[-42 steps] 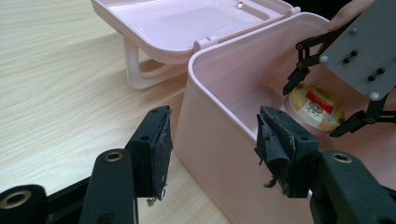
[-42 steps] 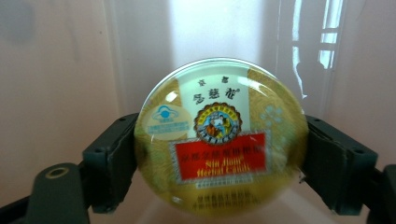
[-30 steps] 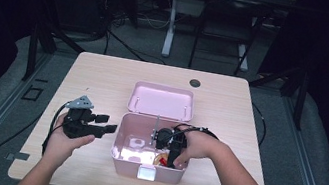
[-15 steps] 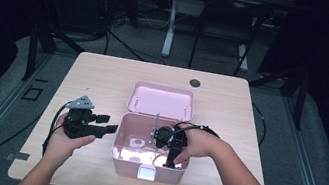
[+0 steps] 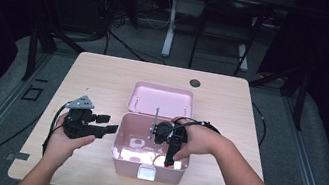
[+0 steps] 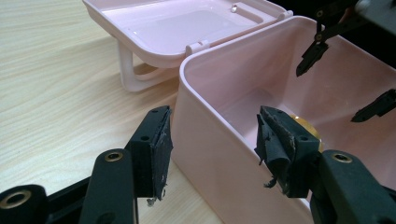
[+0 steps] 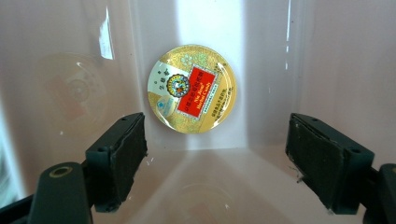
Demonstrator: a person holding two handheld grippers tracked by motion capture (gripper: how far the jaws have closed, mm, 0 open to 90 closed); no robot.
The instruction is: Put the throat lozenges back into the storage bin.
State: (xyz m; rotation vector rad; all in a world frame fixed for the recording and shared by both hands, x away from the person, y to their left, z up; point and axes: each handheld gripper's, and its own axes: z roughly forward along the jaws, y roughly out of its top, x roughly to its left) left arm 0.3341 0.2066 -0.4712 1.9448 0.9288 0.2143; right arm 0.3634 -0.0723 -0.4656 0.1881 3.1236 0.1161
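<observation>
A pale pink plastic box (image 5: 148, 163) sits near the front edge of the light wooden table (image 5: 103, 82), its hinged lid (image 5: 162, 100) thrown back flat behind it. Inside the box lies a round gold tin with a red label (image 7: 192, 88), resting on the floor of the box close to one wall; in the left gripper view a sliver of its gold rim (image 6: 306, 126) shows just past one jaw.

The right tool (image 5: 172, 147) reaches down into the open box from above, held in the person's right hand (image 5: 197, 141). In the right gripper view its two black jaws stand wide apart, one on each side of the tin and a little short of it, touching nothing. The tin lies between the lines of the jaws, label up, and the box's pink walls rise all round.

The left tool (image 5: 109, 125) is held in the left hand (image 5: 63, 141) at the box's left side. Its jaws are spread wide and straddle the box's left wall: one jaw is outside above the table, the other over the inside. Whether either pad touches the wall I cannot tell. The right tool's jaw tips (image 6: 310, 56) hang in the box farther off.

A small dark round grommet (image 5: 195, 83) sits in the table near its far edge, well apart from the box.
</observation>
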